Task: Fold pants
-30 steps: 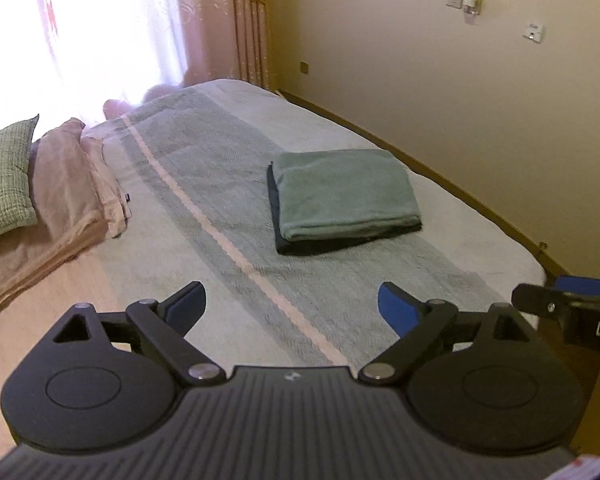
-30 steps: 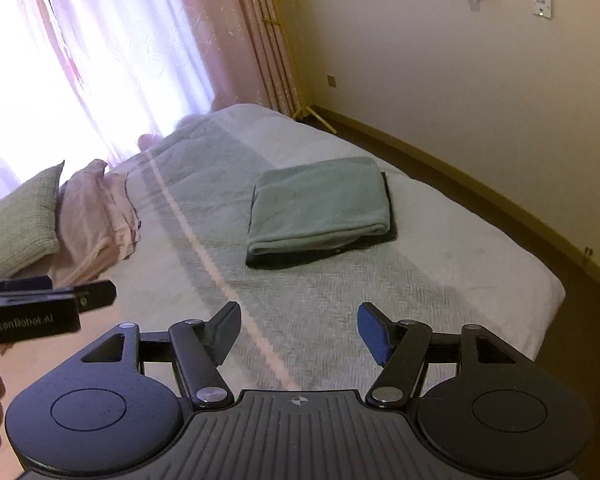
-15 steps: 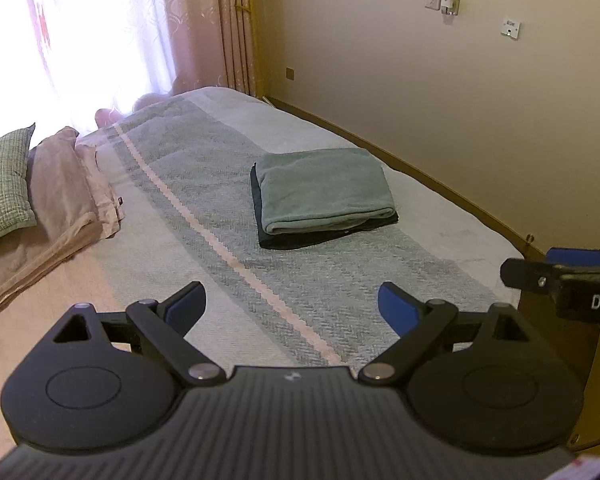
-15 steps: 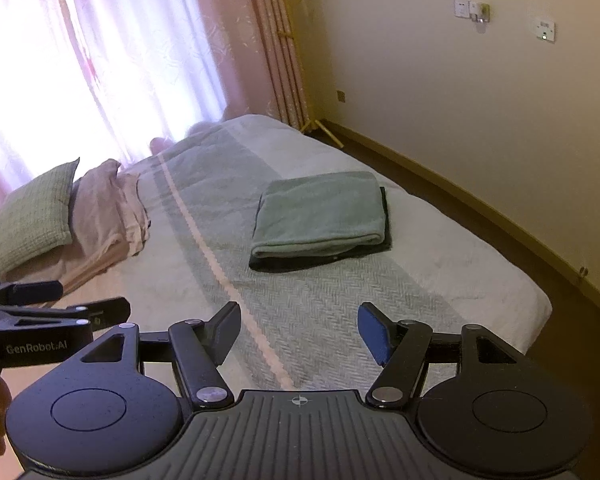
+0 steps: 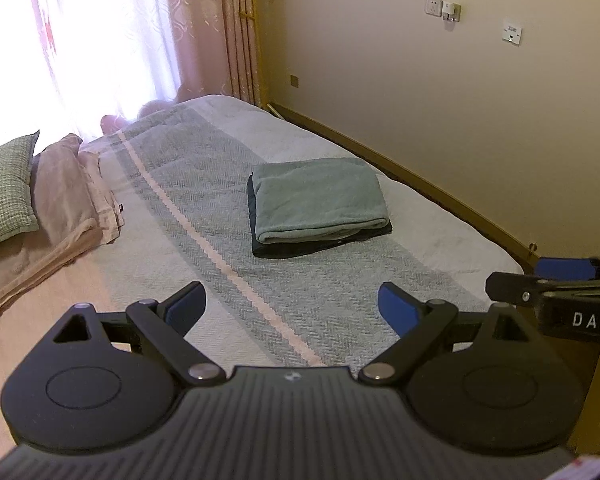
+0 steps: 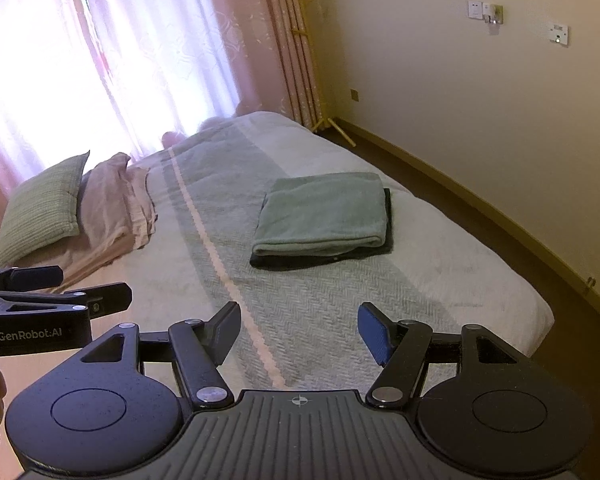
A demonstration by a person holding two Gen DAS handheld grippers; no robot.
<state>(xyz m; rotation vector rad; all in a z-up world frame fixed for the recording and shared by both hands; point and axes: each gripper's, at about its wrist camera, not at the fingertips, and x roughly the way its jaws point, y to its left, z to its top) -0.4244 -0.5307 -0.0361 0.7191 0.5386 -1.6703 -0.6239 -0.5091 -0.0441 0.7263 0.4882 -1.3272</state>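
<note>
Folded grey-green pants (image 5: 318, 202) (image 6: 324, 212) lie in a neat rectangle on top of a folded dark garment (image 5: 284, 249) (image 6: 296, 261), in the middle of the bed. My left gripper (image 5: 292, 306) hovers well short of the stack, near the bed's foot, open and holding nothing. My right gripper (image 6: 300, 330) is also open and empty, equally far back from the stack. Each gripper shows at the edge of the other's view: the right gripper (image 5: 556, 280) at the right edge and the left gripper (image 6: 60, 294) at the left edge.
The bed (image 5: 220, 208) has a grey herringbone cover with a pink stripe. A green pillow (image 5: 4, 192) and a pink blanket (image 5: 64, 200) lie at its left. Pink curtains (image 6: 148, 60) hang behind, a cream wall (image 5: 460, 100) stands on the right, and dark floor (image 6: 500, 232) runs along it.
Both grippers have drawn back and lifted away from the bed, so the folded stack looks smaller and farther. Both stay open and empty.
</note>
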